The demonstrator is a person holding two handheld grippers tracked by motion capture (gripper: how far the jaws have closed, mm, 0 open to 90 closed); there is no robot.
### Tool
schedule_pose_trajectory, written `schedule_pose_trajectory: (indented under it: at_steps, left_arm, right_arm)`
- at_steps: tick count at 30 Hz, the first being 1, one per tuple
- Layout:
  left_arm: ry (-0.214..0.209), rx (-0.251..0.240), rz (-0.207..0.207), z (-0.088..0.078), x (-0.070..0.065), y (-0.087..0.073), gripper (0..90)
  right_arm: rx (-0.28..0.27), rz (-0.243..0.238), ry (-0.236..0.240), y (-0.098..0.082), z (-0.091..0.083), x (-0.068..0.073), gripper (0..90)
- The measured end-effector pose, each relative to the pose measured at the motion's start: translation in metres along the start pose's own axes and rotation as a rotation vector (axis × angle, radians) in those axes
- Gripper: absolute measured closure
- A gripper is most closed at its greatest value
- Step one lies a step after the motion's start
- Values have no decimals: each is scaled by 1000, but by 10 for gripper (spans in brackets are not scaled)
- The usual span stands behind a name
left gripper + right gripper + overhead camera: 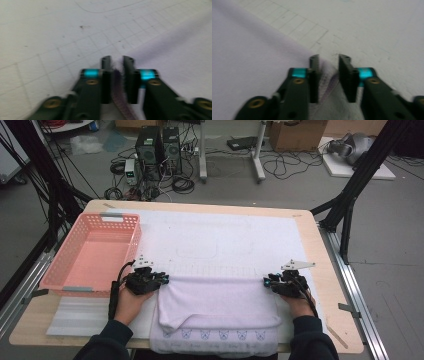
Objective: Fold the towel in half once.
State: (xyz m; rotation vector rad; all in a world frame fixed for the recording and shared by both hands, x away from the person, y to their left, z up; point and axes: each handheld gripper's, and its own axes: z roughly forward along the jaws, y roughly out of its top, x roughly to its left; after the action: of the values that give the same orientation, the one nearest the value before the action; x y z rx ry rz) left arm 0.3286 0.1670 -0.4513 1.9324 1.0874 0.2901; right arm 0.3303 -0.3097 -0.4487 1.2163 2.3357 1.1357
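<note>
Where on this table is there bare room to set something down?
Free: the white mat beyond the towel, and the pink basket's floor. Crowded: the near edge, where the left gripper and right gripper pinch the towel's fold.

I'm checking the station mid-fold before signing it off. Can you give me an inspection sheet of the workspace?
Surface: wooden table under a white mat with a printed grid.
Job's things: pale lilac towel, near edge folded back over itself, a printed row along its front hem.
Clutter: pink basket at the left, nothing seen in it.
Grippers: left gripper and right gripper each pinch a corner of the fold; cloth sits between the jaws in both gripper views.
Cables: one trails from each gripper; many lie on the floor beyond.
Surroundings: computer towers, cardboard box, black frame poles.
</note>
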Motion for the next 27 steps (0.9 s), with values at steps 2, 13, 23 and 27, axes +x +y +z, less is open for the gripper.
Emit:
schedule_pose_trajectory:
  at_steps: [2, 13, 23, 27]
  left_arm:
    - [15, -14, 7, -1, 1, 2, 855]
    - [63, -24, -54, 20, 21, 46, 859]
    - [95, -64, -117, 46, 47, 88, 859]
    - [104, -102, -96, 47, 54, 99, 859]
  right_arm:
    - [10, -37, -4, 2, 0, 3, 857]
    - [-43, -60, -116, 26, 5, -18, 868]
    - [-74, -36, -165, 63, 23, -49, 867]
    - [-96, -19, -185, 76, 31, -57, 867]
